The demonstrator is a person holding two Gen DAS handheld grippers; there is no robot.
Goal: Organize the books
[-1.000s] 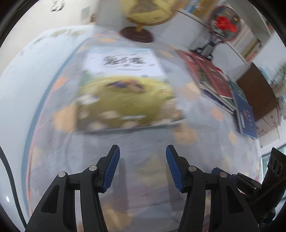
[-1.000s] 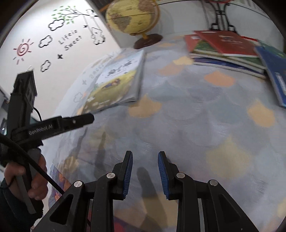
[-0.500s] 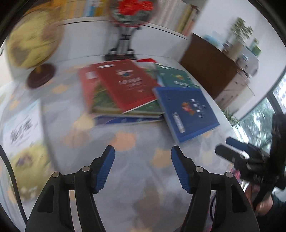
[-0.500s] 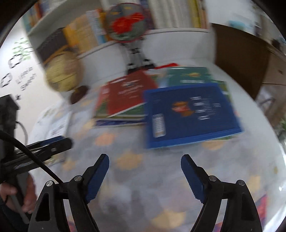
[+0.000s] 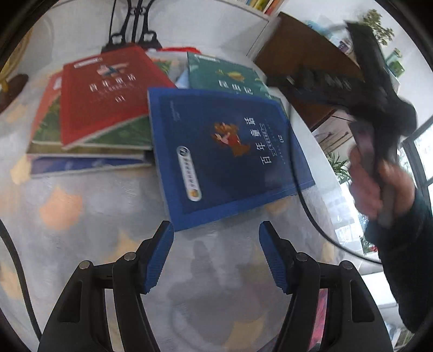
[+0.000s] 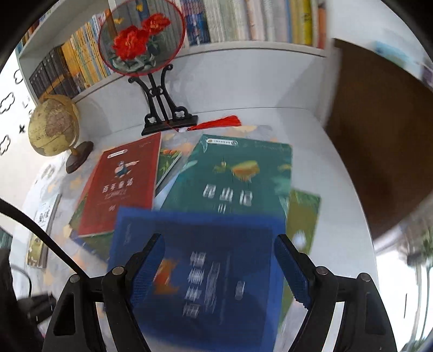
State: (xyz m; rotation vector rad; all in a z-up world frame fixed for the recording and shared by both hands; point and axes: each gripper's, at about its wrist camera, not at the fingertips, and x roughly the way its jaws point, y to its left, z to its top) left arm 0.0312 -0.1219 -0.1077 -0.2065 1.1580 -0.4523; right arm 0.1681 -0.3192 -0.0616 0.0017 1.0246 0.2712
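A blue book [image 5: 224,151] lies flat on the table, overlapping a teal book [image 5: 230,78] and a stack topped by a red book [image 5: 105,92]. My left gripper [image 5: 216,230] hovers open just in front of the blue book's near edge, nothing between its blue pads. The right wrist view shows the same blue book [image 6: 200,273] directly under my right gripper [image 6: 219,243], which stands wide open above the cover without touching it. Beyond lie the teal book [image 6: 230,181] and the red book [image 6: 121,184]. A hand with the right gripper's handle [image 5: 379,173] shows at the right edge of the left wrist view.
A globe [image 6: 52,127] and a round fan with red flowers on a black stand [image 6: 140,40] stand at the back. A picture book [image 6: 43,230] lies far left. A shelf of books [image 6: 243,19] runs behind; a brown cabinet [image 6: 379,140] stands right.
Both grippers swung right from the picture book and globe toward the book pile. The right gripper's jaws went from nearly shut to wide; the left's widened a little. The blue book now lies under the right gripper.
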